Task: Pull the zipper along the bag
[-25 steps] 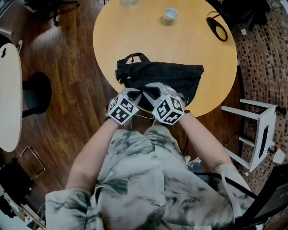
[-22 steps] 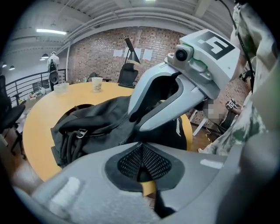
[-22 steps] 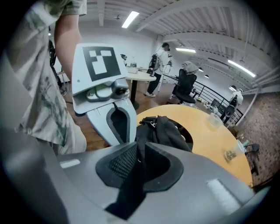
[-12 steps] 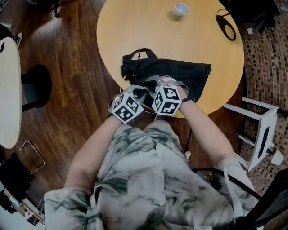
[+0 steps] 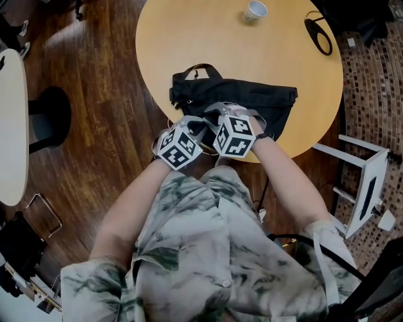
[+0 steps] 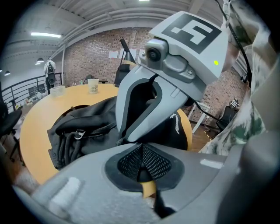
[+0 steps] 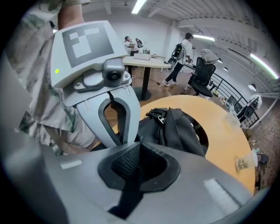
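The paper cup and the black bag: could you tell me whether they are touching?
Apart. The head view shows the paper cup near the far edge of the round table, with bare tabletop between it and the black bag.

I'm looking over an open-plan loft office, brick wall (image 6: 98,52) running behind, strip lights (image 7: 139,5) glowing overhead, office chair (image 7: 203,70) standing nearby, wood floor (image 5: 94,138) showing below.

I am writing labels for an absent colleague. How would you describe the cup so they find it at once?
Start at the round yellow table. At its far edge, beyond the black bag, stands the cup. It is small, white and open-topped, unlike the large black bag.
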A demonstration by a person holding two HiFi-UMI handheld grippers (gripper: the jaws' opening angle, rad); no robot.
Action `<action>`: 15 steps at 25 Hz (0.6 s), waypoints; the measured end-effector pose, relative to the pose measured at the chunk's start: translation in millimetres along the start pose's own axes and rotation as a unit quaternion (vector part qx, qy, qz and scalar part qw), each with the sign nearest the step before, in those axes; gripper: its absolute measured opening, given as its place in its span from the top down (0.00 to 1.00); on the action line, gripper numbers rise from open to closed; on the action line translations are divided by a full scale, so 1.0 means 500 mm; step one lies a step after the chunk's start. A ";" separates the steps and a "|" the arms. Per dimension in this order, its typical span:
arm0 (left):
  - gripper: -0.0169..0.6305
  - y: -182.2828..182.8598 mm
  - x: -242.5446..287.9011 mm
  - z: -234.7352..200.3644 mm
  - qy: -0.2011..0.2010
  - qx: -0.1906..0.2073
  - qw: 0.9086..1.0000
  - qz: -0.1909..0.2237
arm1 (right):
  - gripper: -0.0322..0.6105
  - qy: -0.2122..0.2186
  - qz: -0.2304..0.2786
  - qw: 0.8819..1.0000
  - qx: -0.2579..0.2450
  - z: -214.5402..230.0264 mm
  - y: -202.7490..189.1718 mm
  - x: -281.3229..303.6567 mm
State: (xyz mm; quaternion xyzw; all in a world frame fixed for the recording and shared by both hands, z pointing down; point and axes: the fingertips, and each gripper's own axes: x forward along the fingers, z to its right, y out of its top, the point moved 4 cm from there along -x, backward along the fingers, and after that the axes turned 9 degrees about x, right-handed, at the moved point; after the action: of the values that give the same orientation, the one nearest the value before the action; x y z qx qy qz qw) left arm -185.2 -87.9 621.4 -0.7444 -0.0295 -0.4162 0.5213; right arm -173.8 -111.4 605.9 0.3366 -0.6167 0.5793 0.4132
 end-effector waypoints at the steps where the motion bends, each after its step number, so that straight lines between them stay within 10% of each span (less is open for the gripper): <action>1: 0.97 0.000 0.000 0.000 0.000 -0.001 1.000 -0.001 | 0.92 -0.006 0.004 1.000 0.001 -0.001 -0.001 -0.003; 15: 0.97 0.002 -0.004 -0.008 0.008 -0.022 1.000 -0.007 | 0.93 -0.081 0.047 0.994 0.059 0.000 -0.059 -0.078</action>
State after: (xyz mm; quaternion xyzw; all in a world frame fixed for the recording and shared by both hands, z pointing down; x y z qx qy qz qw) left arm -188.6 -90.6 619.8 -0.7525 -0.0216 -0.4262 0.5017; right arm -130.8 -116.9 583.8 0.3772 -0.6277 0.6044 0.3139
